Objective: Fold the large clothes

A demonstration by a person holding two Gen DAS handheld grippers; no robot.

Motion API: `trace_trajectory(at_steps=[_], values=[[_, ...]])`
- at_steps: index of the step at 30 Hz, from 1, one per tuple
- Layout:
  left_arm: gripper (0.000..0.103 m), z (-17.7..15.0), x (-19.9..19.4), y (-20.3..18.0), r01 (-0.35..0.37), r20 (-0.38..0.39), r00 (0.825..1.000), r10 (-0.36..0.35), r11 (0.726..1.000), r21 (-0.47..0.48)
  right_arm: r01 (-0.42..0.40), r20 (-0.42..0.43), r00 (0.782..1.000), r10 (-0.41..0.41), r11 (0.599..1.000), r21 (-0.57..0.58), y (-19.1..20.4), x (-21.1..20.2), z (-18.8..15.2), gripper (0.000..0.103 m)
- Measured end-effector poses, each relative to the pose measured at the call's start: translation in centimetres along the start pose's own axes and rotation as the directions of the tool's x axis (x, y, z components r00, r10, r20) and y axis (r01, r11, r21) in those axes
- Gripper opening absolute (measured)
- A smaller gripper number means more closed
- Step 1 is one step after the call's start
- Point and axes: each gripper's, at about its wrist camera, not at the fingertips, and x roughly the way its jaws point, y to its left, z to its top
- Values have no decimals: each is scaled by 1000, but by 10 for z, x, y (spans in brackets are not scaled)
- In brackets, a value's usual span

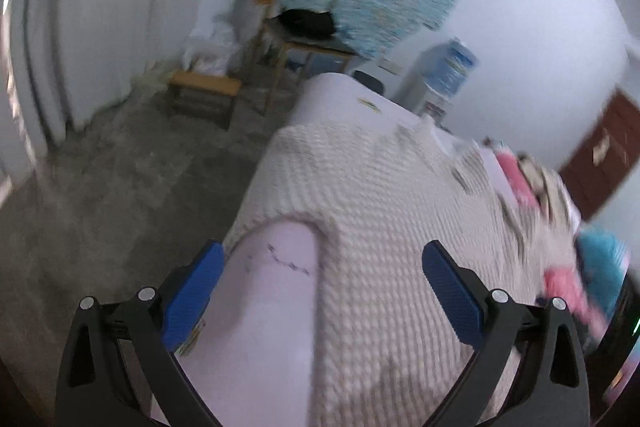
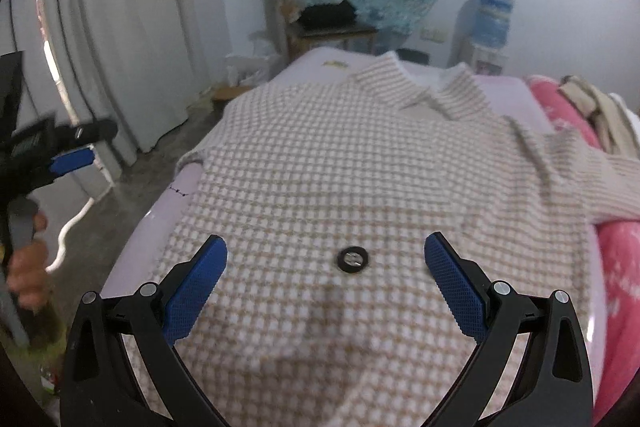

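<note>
A large beige-and-white checked knit top (image 2: pixel 340 163) lies spread flat on a pale lilac bed (image 2: pixel 304 67), collar at the far end, one sleeve trailing right over pink bedding. A black button (image 2: pixel 351 259) sits on its front. My right gripper (image 2: pixel 326 281) is open just above the lower part of the garment, empty. My left gripper (image 1: pixel 322 287) is open over the garment's (image 1: pixel 380 219) left edge and the bare mattress (image 1: pixel 272 287), empty. It also shows at the left of the right wrist view (image 2: pixel 72 159), held by a hand.
Pink bedding (image 2: pixel 568 111) and folded cloth (image 2: pixel 600 107) lie along the bed's right side. A wooden chair with a black item (image 2: pixel 328 15), a stool (image 1: pixel 204 87), a water dispenser (image 2: pixel 492 23) and white curtains (image 2: pixel 120 27) stand beyond the bed. Grey concrete floor (image 1: pixel 120 187) lies to the left.
</note>
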Motion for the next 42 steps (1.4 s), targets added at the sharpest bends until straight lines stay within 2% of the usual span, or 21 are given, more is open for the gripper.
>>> trace_trajectory(at_steps=[2,4,5,7,8,9,10,11,13,14,18,20,22,24,27,29,33,36,38,39,42], values=[[97,12,14,28,18,-36,999,-22,993,-113,-14,-11,1000,14,1000,-17,3,11,4,95],[97,22,37,63,85,-87,990,-111,961,-263,-15,-20,1000,14,999,-37,6,20,7,95],[97,24,56,85,115,-125,977,-171,925,-362,-12,-27,1000,11,999,-42,6,25,8,95],[97,20,81,112,147,-161,953,-256,858,-493,-4,-41,999,3,999,-44,5,34,8,95],[97,13,98,131,152,-174,935,-307,795,-587,-1,-49,999,-1,999,-42,5,39,8,95],[97,8,108,142,156,-179,922,-343,752,-640,2,-54,999,-4,999,-41,5,41,7,95],[97,-2,119,155,162,-178,904,-390,695,-701,8,-60,998,-11,999,-42,5,44,7,95],[97,-7,125,161,163,-175,894,-412,663,-730,15,-67,998,-18,999,-43,5,45,6,95],[97,-30,143,177,170,-149,861,-486,551,-817,34,-86,996,-38,998,-45,4,51,4,95],[97,-38,149,181,169,-143,850,-507,518,-838,41,-96,994,-45,998,-42,5,54,2,95],[97,-77,181,200,163,-69,792,-607,319,-934,63,-124,990,-65,998,-20,3,66,1,95],[97,-87,194,207,149,-55,783,-620,273,-950,71,-128,989,-71,997,-11,4,68,1,95],[97,-100,215,218,135,-17,751,-660,179,-975,83,-135,987,-84,996,-14,7,71,2,95],[97,-107,230,221,118,-5,733,-680,135,-984,96,-140,985,-98,995,-25,11,72,3,95],[97,-107,245,229,113,-2,717,-697,120,-986,113,-150,982,-117,993,-36,16,75,4,95],[96,-107,251,235,110,1,724,-690,113,-987,119,-156,980,-124,992,-39,17,78,3,95],[88,-112,271,248,100,27,722,-692,65,-993,130,-166,977,-136,990,-46,21,80,3,95],[73,-115,283,249,77,5,719,-695,73,-994,138,-166,976,-143,990,-44,22,80,3,95],[58,-120,286,248,59,-1,717,-697,63,-996,141,-165,976,-145,989,-39,21,79,3,95],[55,-121,287,248,51,-5,718,-696,61,-997,143,-164,975,-147,989,-35,20,78,3,95],[39,-123,286,248,35,-31,726,-687,81,-996,143,-164,976,-145,989,-21,15,76,2,95]])
